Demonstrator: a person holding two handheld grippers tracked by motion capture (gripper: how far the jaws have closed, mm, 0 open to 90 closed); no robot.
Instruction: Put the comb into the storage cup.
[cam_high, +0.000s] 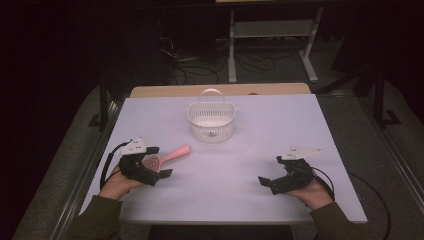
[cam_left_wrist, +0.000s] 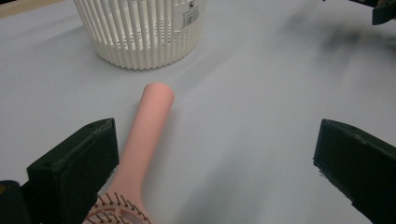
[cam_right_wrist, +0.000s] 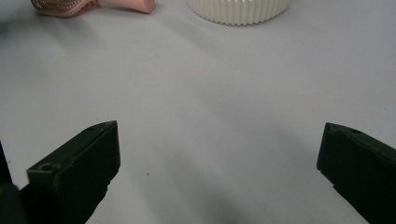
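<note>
A pink hairbrush (cam_high: 167, 157) lies on the white table (cam_high: 240, 150), its handle pointing toward a white slatted basket (cam_high: 211, 120) at the table's middle back. My left gripper (cam_high: 159, 161) is open with its jaws on either side of the brush head. In the left gripper view the brush (cam_left_wrist: 144, 135) lies close to the left jaw, its bristles up, not pressed by either pad, and the basket (cam_left_wrist: 140, 32) stands beyond it. My right gripper (cam_high: 270, 170) rests open near the front right, nothing between its jaws. In the right gripper view the brush (cam_right_wrist: 93, 4) and basket (cam_right_wrist: 238, 9) sit far off.
The table's front edge runs just below both hands. A wooden strip (cam_high: 220, 90) borders the far edge. Beyond it stand a white metal rack (cam_high: 270, 30) and cables on the dark floor. Bare tabletop lies between the two grippers.
</note>
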